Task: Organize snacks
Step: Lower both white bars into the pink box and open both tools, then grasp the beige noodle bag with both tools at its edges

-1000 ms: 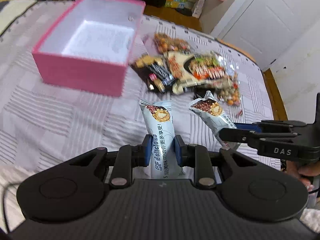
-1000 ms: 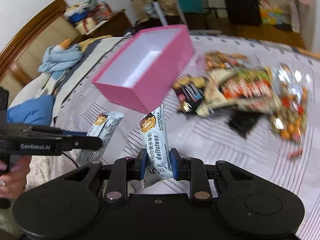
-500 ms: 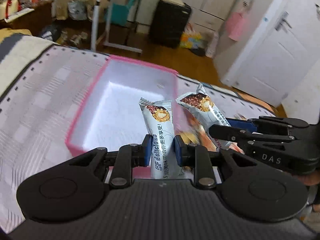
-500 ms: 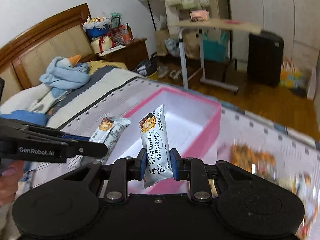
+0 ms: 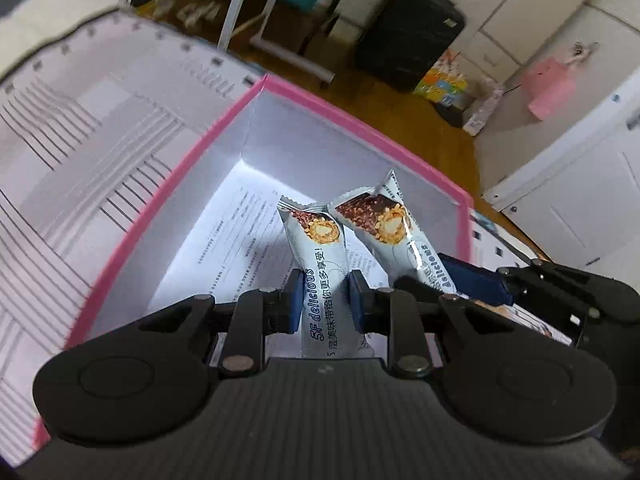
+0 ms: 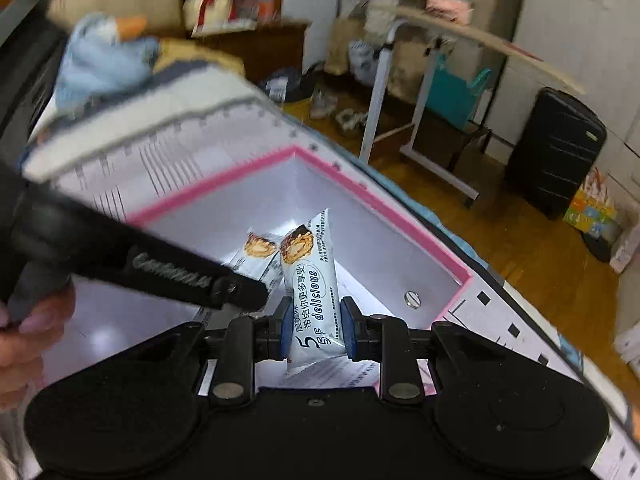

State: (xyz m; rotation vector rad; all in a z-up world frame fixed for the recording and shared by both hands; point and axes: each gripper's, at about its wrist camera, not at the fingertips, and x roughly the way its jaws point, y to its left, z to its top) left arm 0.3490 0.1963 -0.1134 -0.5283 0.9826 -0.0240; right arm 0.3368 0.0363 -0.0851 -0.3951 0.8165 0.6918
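Note:
My left gripper (image 5: 323, 300) is shut on a white wafer snack bar (image 5: 320, 264) and holds it over the open pink box (image 5: 168, 184). My right gripper (image 6: 314, 322) is shut on a second, matching snack bar (image 6: 308, 276), also over the pink box (image 6: 420, 236). In the left wrist view the right gripper (image 5: 472, 280) comes in from the right with its bar (image 5: 384, 220) beside mine. In the right wrist view the left gripper (image 6: 256, 292) comes in from the left, its bar (image 6: 260, 248) partly hidden behind it. The box holds a printed sheet (image 5: 236, 236).
The box sits on a bed with a striped pale cover (image 5: 80, 140). A wooden floor (image 6: 520, 240), a black suitcase (image 6: 556, 152) and a small white-legged table (image 6: 400, 80) lie beyond the bed. A blue plush (image 6: 104, 60) lies near the headboard.
Both grippers have carried their snack bars from above the bed cover and the snack pile to over the inside of the pink box, and lower into it.

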